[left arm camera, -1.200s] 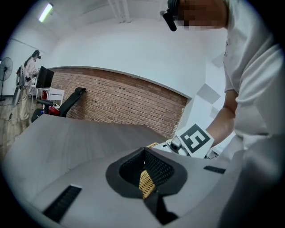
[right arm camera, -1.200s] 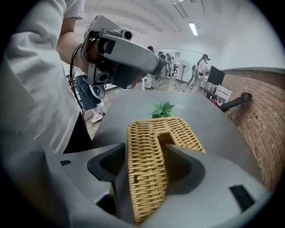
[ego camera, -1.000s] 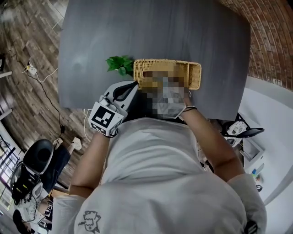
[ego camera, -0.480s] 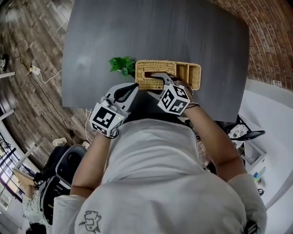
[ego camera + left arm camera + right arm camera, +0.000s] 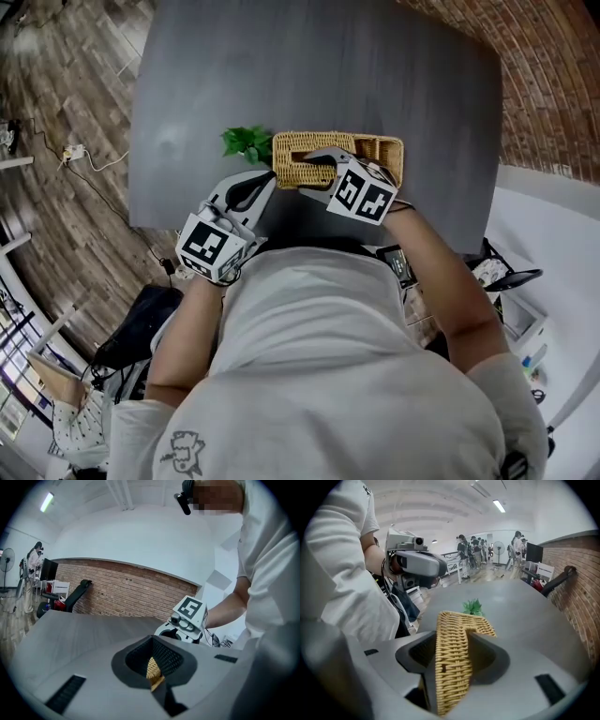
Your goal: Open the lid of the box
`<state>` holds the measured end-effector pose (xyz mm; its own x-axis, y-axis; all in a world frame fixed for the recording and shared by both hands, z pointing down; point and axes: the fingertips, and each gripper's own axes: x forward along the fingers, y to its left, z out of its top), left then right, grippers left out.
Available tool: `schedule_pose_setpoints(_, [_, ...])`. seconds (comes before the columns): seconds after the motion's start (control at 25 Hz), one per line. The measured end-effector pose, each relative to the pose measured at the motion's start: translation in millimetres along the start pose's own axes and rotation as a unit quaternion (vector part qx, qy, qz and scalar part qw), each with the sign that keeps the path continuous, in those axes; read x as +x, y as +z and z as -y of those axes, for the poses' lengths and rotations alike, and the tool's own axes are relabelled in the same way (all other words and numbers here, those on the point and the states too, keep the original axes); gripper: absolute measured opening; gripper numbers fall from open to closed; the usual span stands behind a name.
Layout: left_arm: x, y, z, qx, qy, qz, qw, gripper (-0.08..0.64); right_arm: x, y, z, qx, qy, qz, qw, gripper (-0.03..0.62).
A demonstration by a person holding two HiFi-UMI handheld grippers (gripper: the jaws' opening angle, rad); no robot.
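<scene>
**Jaws: right pair closing on lid edge, left pair clamped at box end**

Dark grey worktop point(image 5: 319, 66) carries one rectangular woven wicker box point(image 5: 291, 148), set near the person's edge, long side across. Small green leafy sprig point(image 5: 246, 142) lies just beside the box's left end.

Right gripper point(image 5: 307, 171) reaches over the near long side. In the right gripper view, a strip of wicker stands between the jaws, turning at a corner into a flat woven top. I take it for the front rim of the wicker lid point(image 5: 457, 630). The jaws are closing on it. A dark gap shows on one side, so there is no firm pinch yet.

Left gripper point(image 5: 272, 178) sits at the box's left end. Its jaws are drawn nearly together on a thin sliver of wicker, which looks like the end wall, steadying the box.

Step in hand: securing the grasp on the lid. The lid lies flat, not raised.

Next move, judged: finish the pinch, then swing the rim up and away about the far side while the left gripper holds the box down. Wicker is light and springy, so a shallow bite could slip.
</scene>
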<state>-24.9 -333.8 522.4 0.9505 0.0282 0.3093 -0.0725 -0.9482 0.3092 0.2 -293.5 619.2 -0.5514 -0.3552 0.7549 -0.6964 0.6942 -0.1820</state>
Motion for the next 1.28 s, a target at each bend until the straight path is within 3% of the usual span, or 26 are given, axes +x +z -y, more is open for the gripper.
schedule_pose_setpoints(0.16, [-1.7, 8.4, -2.5, 0.001, 0.004, 0.007, 1.0000, 0.012, -12.9, 13.1, 0.0, -0.015, 0.014, 0.009, 1.000, 0.149])
schedule_pose_setpoints(0.52, [1.7, 15.8, -12.2, 0.004, 0.010, 0.008, 0.9999, 0.012, -37.1, 42.6, 21.9, -0.030, 0.018, 0.039, 0.999, 0.083])
schedule_pose_setpoints(0.72, [5.5, 15.6, -18.9, -0.001, 0.016, 0.006, 0.9999, 0.011, -47.9, 57.0, 45.1, -0.053, 0.000, 0.048, 0.997, 0.048])
schedule_pose_setpoints(1.28, [24.4, 17.8, -32.5, -0.011, 0.017, -0.003, 0.9998, 0.012, -58.1, 77.4, 122.1, -0.062, -0.039, 0.060, 0.996, 0.044])
